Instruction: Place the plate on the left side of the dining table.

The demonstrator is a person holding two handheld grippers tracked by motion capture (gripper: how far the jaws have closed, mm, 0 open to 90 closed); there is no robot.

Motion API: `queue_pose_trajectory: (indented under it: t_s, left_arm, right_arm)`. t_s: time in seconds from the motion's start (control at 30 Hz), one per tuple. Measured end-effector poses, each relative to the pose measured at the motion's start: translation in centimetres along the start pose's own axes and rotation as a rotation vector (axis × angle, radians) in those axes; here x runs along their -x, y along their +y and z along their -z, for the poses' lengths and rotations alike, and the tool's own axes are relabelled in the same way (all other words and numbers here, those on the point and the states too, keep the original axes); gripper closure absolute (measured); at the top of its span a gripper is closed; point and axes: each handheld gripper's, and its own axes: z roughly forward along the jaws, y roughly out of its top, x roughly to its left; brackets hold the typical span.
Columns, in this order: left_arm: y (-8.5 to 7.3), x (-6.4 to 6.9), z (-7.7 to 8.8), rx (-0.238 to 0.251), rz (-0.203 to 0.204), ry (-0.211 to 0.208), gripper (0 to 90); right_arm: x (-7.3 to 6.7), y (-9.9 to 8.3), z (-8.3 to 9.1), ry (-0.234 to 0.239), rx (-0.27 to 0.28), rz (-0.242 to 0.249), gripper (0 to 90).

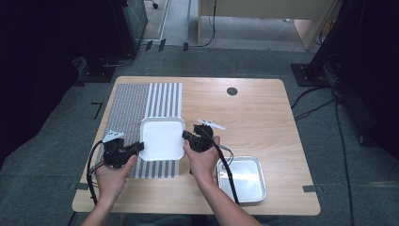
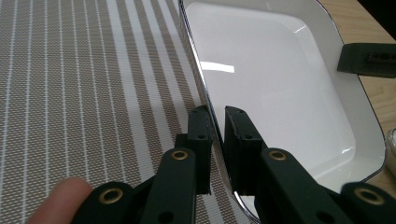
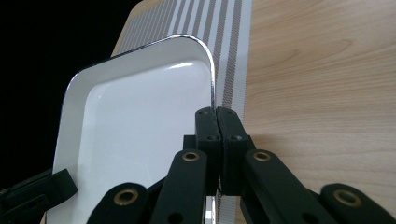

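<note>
floor: grey carpet (image 1: 263, 61) | furniture: wooden table (image 1: 263, 117) | surroundings: dark

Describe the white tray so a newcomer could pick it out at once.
On the wooden table, find the striped placemat on its left half. The white tray sits at the mat's near right corner, its rim clamped by the left gripper and the right gripper on opposite sides. Unlike the bare metal tray nearer the person, it is glossy white with a thin dark rim.
</note>
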Motion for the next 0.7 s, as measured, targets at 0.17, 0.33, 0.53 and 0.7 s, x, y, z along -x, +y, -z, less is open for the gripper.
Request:
queue_pose_trajectory:
  t_s: [0.17,0.33,0.53,0.7]
  left_arm:
    - [0.4,-1.6,0.2,0.005,0.018,0.018,82.0]
    - [0.9,-2.9,0.4,0.011,0.038,0.027,82.7]
    - [1.4,-4.9,0.5,0.021,0.076,0.039,83.6]
    - [1.6,-6.0,0.1,0.013,0.092,0.048,83.5]
  right_arm:
    - [-1.1,0.2,-1.3,0.000,-0.010,0.005,90.0]
    - [-2.0,0.4,-2.4,0.003,-0.016,0.008,90.0]
    - [-3.3,0.5,-4.3,0.013,-0.033,-0.010,90.0]
    - [-3.9,0.6,-5.7,-0.001,-0.039,-0.004,90.0]
